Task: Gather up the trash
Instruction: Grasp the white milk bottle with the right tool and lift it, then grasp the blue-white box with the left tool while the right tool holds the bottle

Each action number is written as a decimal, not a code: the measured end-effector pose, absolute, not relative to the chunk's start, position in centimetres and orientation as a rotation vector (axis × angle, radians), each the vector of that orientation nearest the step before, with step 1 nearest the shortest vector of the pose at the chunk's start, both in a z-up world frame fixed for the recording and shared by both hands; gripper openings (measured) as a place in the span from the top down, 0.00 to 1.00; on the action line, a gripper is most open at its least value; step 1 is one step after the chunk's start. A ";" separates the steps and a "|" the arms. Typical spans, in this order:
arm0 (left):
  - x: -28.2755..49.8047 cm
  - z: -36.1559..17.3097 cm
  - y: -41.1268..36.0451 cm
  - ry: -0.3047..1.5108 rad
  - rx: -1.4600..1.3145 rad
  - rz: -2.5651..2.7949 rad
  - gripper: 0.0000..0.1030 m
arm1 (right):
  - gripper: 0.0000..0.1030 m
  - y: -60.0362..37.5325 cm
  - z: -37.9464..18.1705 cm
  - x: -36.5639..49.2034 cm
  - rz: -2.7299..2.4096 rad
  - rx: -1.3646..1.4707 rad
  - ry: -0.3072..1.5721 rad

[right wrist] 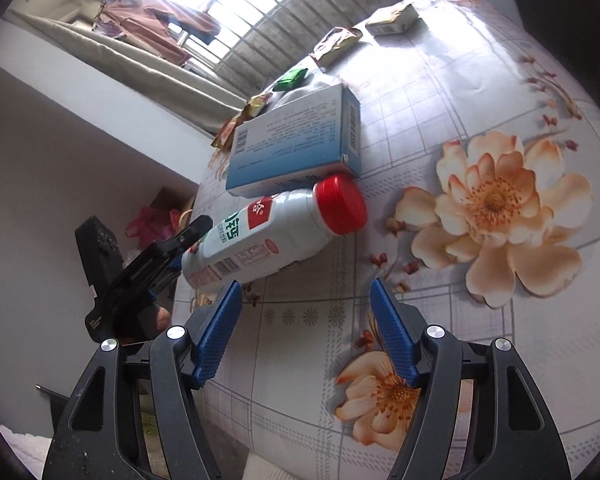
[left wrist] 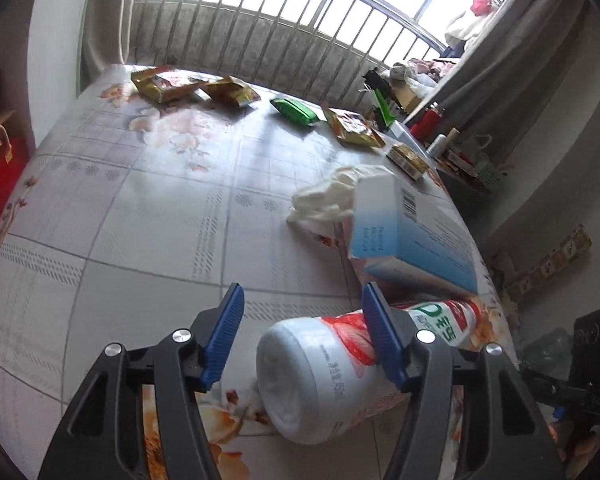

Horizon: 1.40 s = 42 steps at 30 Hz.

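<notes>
Though toppled, red-capped white bottle (right wrist: 268,236)

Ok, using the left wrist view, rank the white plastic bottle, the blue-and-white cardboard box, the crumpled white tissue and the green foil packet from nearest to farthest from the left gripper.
Distance from the left gripper:
1. White plastic bottle, lying between its fingers.
2. Blue-and-white cardboard box, just beyond, right.
3. Crumpled white tissue, behind the box.
4. Green foil packet, far edge.

I see a glossy plastic bottle (right wrist: 260,236) with smooth red cap (right wrist: 340,204), matt cardboard box (right wrist: 296,140), shiny floral tablecloth (right wrist: 440,92), crinkled foil wrappers (left wrist: 168,84) at eleven o'clock.
</notes>
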State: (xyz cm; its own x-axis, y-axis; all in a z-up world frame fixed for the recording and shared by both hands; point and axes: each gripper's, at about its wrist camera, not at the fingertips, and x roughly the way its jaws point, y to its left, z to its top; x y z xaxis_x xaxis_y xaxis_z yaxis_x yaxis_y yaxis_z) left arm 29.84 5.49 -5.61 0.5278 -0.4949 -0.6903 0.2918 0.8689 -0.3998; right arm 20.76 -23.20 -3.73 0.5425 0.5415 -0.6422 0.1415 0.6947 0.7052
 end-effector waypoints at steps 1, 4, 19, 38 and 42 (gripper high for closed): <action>29.0 -5.7 5.1 0.915 -0.250 -0.509 0.43 | 0.38 -23.5 -3.8 20.5 0.262 0.810 0.991; 26.2 -5.6 3.6 0.938 -0.205 -0.587 0.43 | 0.37 -24.4 -3.9 19.8 0.228 0.853 0.991; 19.5 -6.9 -1.4 1.013 -0.156 -0.750 0.43 | 0.35 -22.8 -4.1 22.5 0.281 0.809 1.121; 22.8 -4.0 5.1 0.907 -0.208 -0.513 0.36 | 0.43 -16.8 -3.0 25.4 0.383 0.265 1.290; 24.8 -2.7 4.0 0.866 -0.209 -0.521 0.31 | 0.43 -19.2 -3.0 23.4 0.324 0.357 1.267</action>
